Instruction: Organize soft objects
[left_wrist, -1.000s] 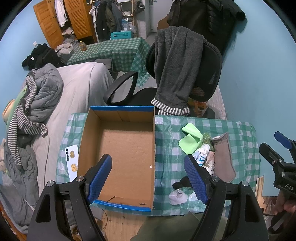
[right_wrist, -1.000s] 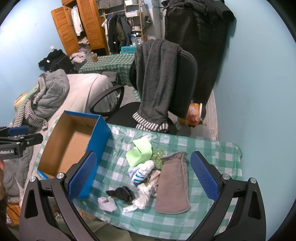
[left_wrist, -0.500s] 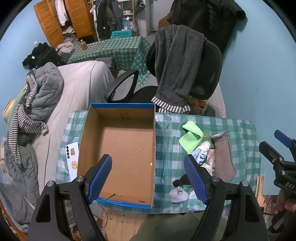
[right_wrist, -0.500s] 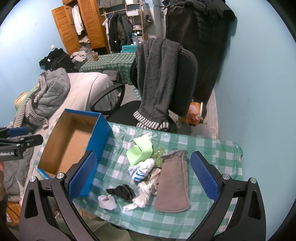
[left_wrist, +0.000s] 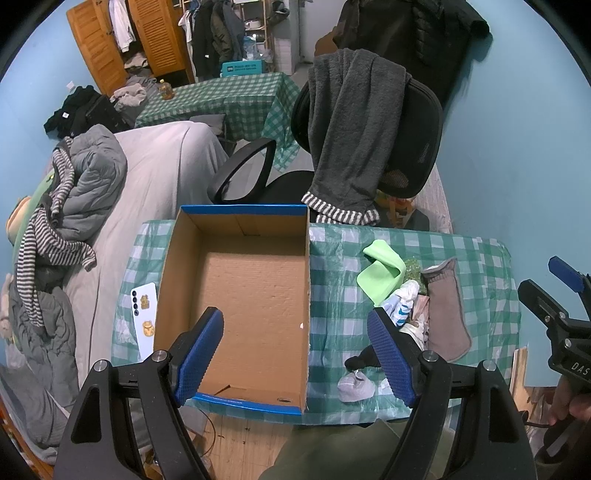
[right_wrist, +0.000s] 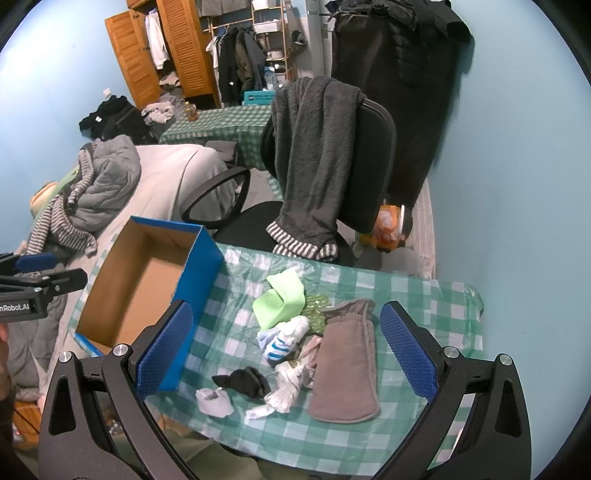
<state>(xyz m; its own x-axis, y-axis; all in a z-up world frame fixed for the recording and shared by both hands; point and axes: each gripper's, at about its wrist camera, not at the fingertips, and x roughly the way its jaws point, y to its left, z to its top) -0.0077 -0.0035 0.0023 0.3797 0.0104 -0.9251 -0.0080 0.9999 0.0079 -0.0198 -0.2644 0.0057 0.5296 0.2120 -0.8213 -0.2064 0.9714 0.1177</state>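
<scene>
Cardboard box (left_wrist: 255, 295) sits on the left part of the checked table (left_wrist: 332, 258), empty, long axis running away from the person. Left gripper (left_wrist: 295, 347) hangs over the box's near end, jaws wide, holding nothing.

Right of the box, apart from it: the soft pile. Green cloth (right_wrist: 280, 302) farthest back, striped sock (right_wrist: 282, 339) in the middle, black sock (right_wrist: 245, 380) and pale grey sock (right_wrist: 214, 402) nearest the table's front edge, brown mitt (right_wrist: 345, 365) at the right, lying lengthwise front to back.

Right gripper (right_wrist: 286, 350) hovers above the pile, jaws wide, empty. The pile lies ahead and below it; judged the nearer hand for a first pick, with the box then to its left.
</scene>
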